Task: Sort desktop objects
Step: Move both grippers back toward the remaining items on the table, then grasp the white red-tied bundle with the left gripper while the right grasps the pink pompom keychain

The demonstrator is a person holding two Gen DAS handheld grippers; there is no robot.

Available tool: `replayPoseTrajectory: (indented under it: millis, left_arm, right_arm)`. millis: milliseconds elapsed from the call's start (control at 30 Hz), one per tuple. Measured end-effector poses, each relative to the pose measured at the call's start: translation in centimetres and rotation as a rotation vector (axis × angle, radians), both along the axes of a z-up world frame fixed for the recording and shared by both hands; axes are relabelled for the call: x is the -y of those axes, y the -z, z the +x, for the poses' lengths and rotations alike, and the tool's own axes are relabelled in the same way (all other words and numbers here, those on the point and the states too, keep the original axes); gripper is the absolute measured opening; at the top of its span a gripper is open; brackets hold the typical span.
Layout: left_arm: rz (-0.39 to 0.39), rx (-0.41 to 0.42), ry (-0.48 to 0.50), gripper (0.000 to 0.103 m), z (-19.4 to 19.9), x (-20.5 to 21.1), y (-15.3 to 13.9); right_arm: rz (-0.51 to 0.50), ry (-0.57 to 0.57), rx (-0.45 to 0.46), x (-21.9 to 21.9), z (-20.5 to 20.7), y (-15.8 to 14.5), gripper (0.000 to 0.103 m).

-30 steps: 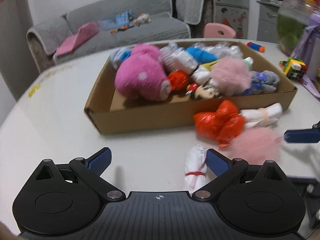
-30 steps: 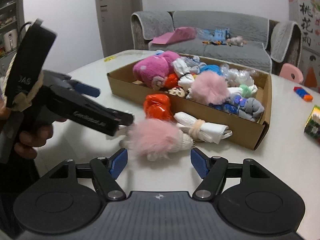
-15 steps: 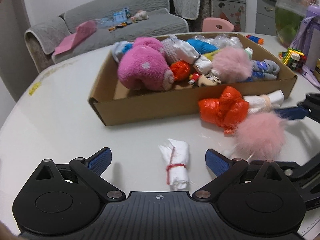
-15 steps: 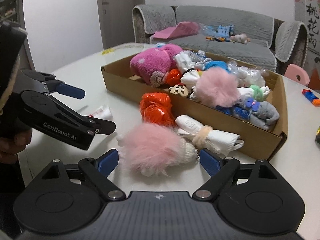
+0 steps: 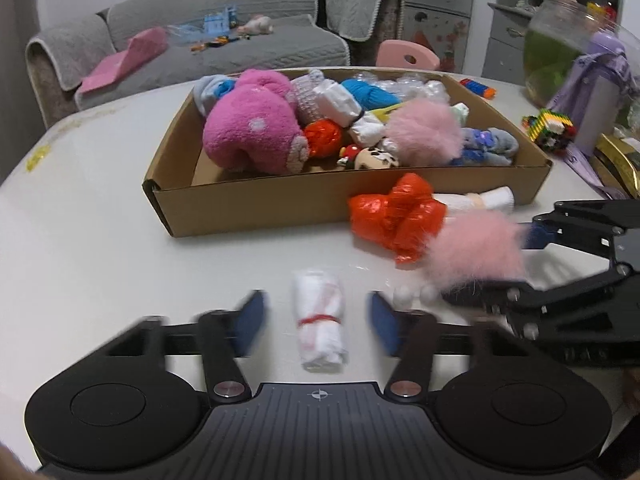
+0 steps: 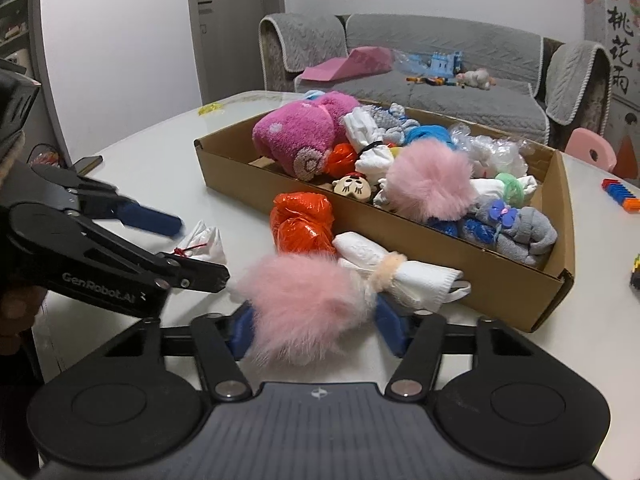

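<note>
A white rolled bag tied with red band (image 5: 320,320) lies on the white table between the pads of my left gripper (image 5: 318,326), whose jaws are closing around it and blurred; a gap shows on both sides. The roll also shows in the right wrist view (image 6: 202,243). My right gripper (image 6: 312,330) has its pads around a pink fluffy pompom (image 6: 304,304), pressing into the fur; the pompom also shows in the left wrist view (image 5: 476,250). A cardboard box (image 5: 256,206) full of soft toys stands behind.
An orange plastic bundle (image 5: 396,216) and a white roll with a beige band (image 6: 394,270) lie in front of the box. A coloured brick cube (image 5: 550,128), a jar and purple items stand at the far right. A phone (image 6: 88,164) lies at the left edge.
Both grippers have narrowed. My left gripper moved up to the white roll, now between its pads. My right gripper moved forward onto the pink pompom.
</note>
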State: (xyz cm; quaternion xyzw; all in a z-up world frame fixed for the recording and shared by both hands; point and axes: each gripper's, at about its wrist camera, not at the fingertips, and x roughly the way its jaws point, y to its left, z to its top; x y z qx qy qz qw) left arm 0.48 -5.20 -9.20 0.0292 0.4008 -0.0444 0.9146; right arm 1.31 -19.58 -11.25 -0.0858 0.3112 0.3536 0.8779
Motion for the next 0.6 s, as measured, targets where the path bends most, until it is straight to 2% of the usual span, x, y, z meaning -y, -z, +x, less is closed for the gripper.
replayPoseTrajectory:
  millis: [67,300,600]
  left_arm:
    - [-0.001,-0.008,0.004,0.03,-0.4,0.1,-0.2]
    - [-0.006,-0.026,-0.017,0.029,-0.7,-0.7,-0.5]
    - [-0.031,0.008,-0.046,0.029,-1.8,-2.0,-1.9]
  right_arm:
    - [0.019,0.016,-0.009,0.5,0.0,-0.1,0.045]
    - [0.06,0.051,-0.021,1.8,-0.3,-0.4,0.043]
    - [0.125,0.1,-0.021,4.7,-0.5,-1.7,0.043]
